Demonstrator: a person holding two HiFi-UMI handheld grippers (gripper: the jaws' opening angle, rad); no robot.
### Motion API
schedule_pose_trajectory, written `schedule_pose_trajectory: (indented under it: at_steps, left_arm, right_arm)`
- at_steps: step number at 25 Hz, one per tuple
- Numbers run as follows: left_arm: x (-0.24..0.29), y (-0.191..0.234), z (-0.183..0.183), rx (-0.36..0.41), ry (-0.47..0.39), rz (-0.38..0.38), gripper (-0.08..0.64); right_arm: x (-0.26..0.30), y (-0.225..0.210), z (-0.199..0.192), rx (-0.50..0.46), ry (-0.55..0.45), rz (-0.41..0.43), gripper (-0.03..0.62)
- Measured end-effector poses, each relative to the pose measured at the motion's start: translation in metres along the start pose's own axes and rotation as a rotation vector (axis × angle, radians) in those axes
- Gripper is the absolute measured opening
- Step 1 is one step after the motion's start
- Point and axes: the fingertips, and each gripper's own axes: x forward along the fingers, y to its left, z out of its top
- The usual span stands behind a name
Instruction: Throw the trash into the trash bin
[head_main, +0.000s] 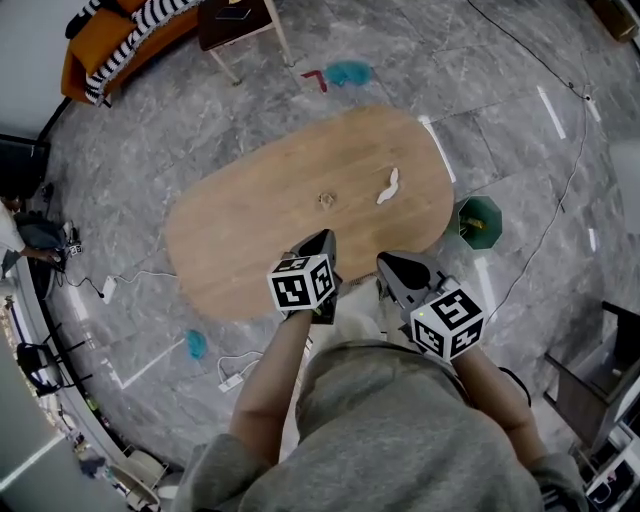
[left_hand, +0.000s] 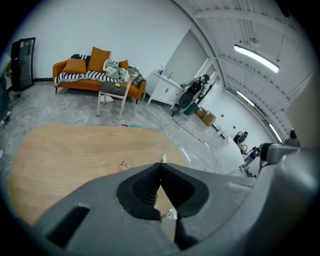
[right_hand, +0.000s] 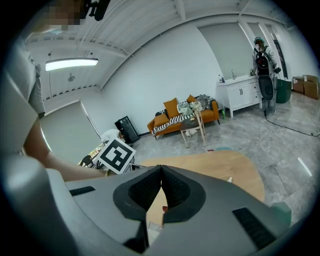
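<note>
- Left tongs and right tongs: both clenched and empty, held over the table's near edge.
- Trash: a white crumpled scrap and a small clear wrapper lie mid-surface on the table, apart from both tongs.
- Step in hand: approach, with nothing gripped yet.
- Next move: release one pair, then close on a scrap.
- Trash bin: green, on the floor just beside the table's right end.
- Sofa: well beyond the table's far side. Nothing on the table blocks the reach.
</note>
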Motion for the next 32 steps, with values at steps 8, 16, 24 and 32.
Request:
schedule_pose_trajectory:
  at_steps: [8,16,24,32]
  left_arm:
    - [0.025,0.023,-0.005,-0.032,0.020,0.029,0.011]
    - [0.045,0.046,0.002,-0.063,0.022,0.048,0.011]
    - [0.072,0.064,-0.002,-0.056,0.046,0.059,0.011]
    - [0.097,0.077,-0.013,-0.058,0.076,0.060,0.011]
  right_arm:
    - [0.011,-0.009,-0.007,0.026,0.031,0.002,0.009]
    - [0.028,-0.018,-0.014,0.052,0.061,-0.006,0.009]
    - [0.046,-0.024,-0.018,0.069,0.070,0.003,0.009]
    - [0.058,-0.030,-0.031,0.091,0.091,0.007,0.009]
